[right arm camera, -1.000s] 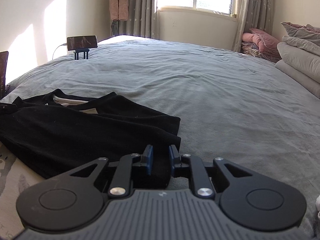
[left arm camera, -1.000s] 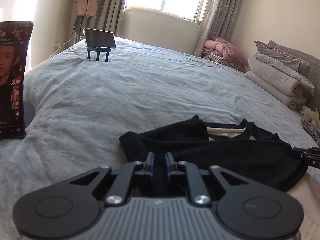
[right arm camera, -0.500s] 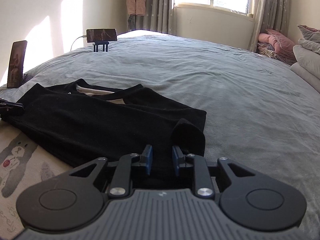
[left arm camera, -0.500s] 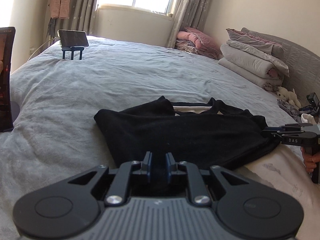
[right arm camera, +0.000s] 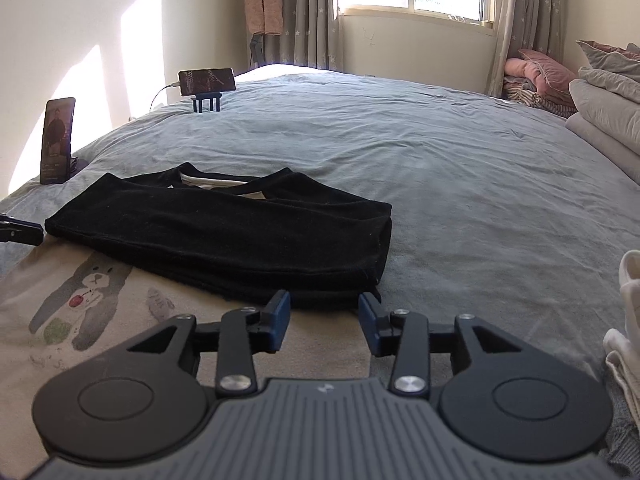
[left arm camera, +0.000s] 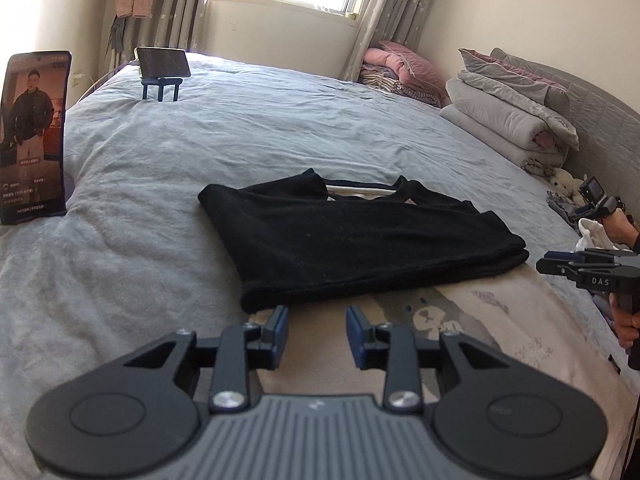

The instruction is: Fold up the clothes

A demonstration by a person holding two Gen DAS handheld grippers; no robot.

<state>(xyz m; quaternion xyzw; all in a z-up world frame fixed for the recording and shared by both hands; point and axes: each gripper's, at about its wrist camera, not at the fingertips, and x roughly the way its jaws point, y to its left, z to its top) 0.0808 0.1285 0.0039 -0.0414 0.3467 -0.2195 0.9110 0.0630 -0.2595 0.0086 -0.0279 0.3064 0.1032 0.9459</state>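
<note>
A black garment (left arm camera: 360, 236) lies folded over on the grey bed, its collar with a white inner edge at the far side; it also shows in the right wrist view (right arm camera: 240, 232). Its near part is a beige panel with a cartoon bear print (right arm camera: 80, 300), also in the left wrist view (left arm camera: 436, 316). My left gripper (left arm camera: 317, 334) is open and empty, just short of the black fold's near left corner. My right gripper (right arm camera: 324, 320) is open and empty at the fold's near right corner. The right gripper also shows at the right edge of the left wrist view (left arm camera: 580, 270).
A phone (left arm camera: 34, 136) stands upright at the bed's left edge, another phone on a small stand (left arm camera: 162, 68) sits farther back. Folded quilts (left arm camera: 516, 116) and pillows (left arm camera: 400, 68) are stacked by the headboard at right. White cloth (right arm camera: 628, 320) lies at right.
Both grippers have let go of the black fold, opened, and pulled back toward me. The fold now lies flat on the bed.
</note>
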